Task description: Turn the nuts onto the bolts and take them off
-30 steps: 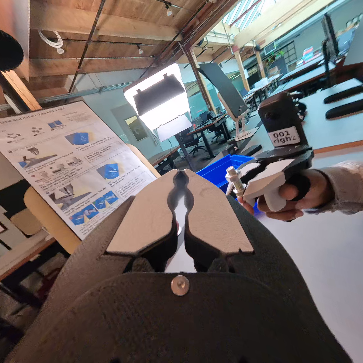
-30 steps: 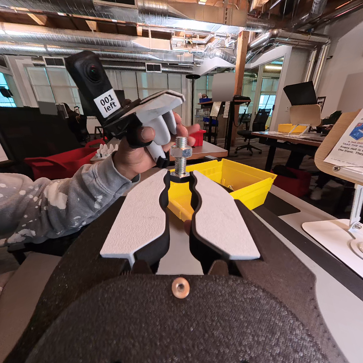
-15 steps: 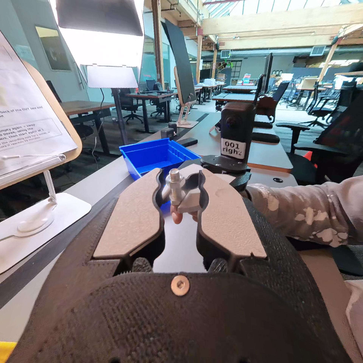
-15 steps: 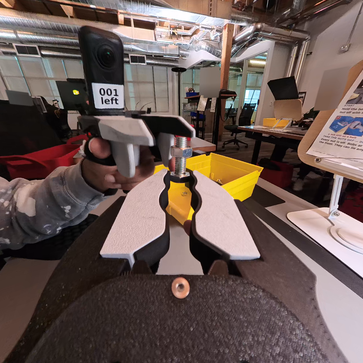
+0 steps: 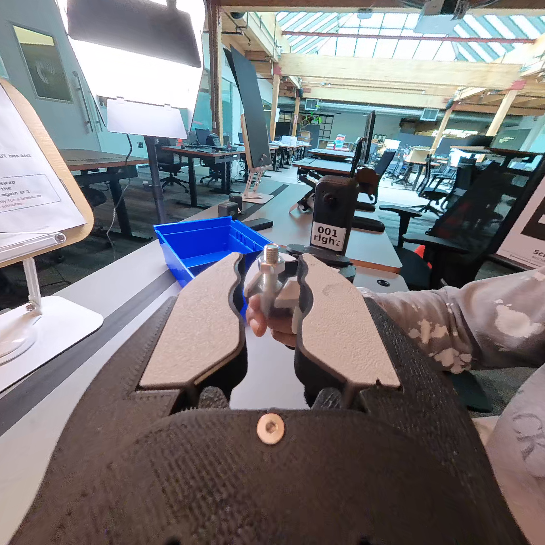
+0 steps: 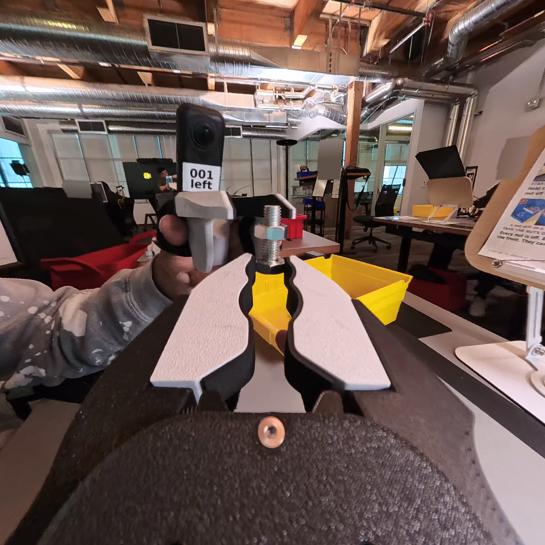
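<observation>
Right claw (image 6: 270,262) clamps bolt (image 6: 272,233) head, upright over yellow bin (image 6: 368,283); nut (image 6: 270,232) mid-thread. Left claw (image 5: 269,268) open around nut, contact unclear. Was shut, off to the side, 1 s ago.

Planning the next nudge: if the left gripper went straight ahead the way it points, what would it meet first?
Probably the nut on the bolt, framed between the left gripper and its open jaws; just behind sits the right gripper. Depth is unclear.
</observation>
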### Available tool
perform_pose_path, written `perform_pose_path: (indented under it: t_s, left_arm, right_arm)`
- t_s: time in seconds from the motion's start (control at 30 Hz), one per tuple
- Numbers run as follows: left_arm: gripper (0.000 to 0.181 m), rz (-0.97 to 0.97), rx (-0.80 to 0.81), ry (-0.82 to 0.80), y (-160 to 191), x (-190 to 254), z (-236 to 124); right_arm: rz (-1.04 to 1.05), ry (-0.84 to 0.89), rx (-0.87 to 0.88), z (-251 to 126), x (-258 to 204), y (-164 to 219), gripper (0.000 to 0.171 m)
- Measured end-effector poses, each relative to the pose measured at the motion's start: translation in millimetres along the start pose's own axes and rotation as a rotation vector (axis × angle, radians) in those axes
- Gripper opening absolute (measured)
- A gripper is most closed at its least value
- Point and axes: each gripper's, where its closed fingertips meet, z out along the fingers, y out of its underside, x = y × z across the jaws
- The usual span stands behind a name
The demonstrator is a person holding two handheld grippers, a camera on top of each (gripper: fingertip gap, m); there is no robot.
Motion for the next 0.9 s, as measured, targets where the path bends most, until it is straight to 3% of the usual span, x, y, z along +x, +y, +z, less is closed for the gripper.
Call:
perform_pose_path:
  t_s: [0.13, 0.17, 0.2, 0.47, 0.6, 0.63, 0.67, 0.9]
  left_arm:
    - [0.033, -0.010, -0.013, -0.010, 2.8, -6.3, -1.9]
    - [0.018, -0.023, -0.008, -0.045, 1.3, -13.8, -5.5]
    - [0.015, 0.000, 0.002, -0.099, 0.6, -24.1, -10.0]
    - [0.035, -0.021, -0.007, 0.026, 1.8, -1.7, -2.6]
    - [0.036, -0.009, -0.019, -0.001, 4.4, -5.9, -1.3]
    - [0.021, -0.034, -0.014, -0.045, 2.4, -15.2, -5.6]
    - [0.019, -0.023, -0.003, -0.104, 1.0, -27.4, -11.1]
    - [0.035, -0.025, 0.012, -0.013, -4.7, -11.3, -11.1]
  right_arm:
    - [-0.010, -0.022, 0.011, 1.3, -6.3, -1.9, 0.019]
    - [-0.002, -0.040, 0.036, -0.9, -7.3, -5.4, 0.019]
    - [0.009, -0.069, 0.067, -3.4, -10.1, -10.6, 0.018]
    - [0.001, -0.006, 0.019, -1.2, -1.0, -4.1, 0.019]
    - [-0.010, -0.030, 0.029, 0.2, -7.8, -6.5, 0.018]
    - [-0.008, -0.044, 0.051, -1.7, -9.0, -10.1, 0.018]
    - [0.002, -0.080, 0.082, -4.3, -13.1, -15.6, 0.018]
    - [-0.004, -0.028, 0.046, -3.1, -4.6, -11.3, 0.018]
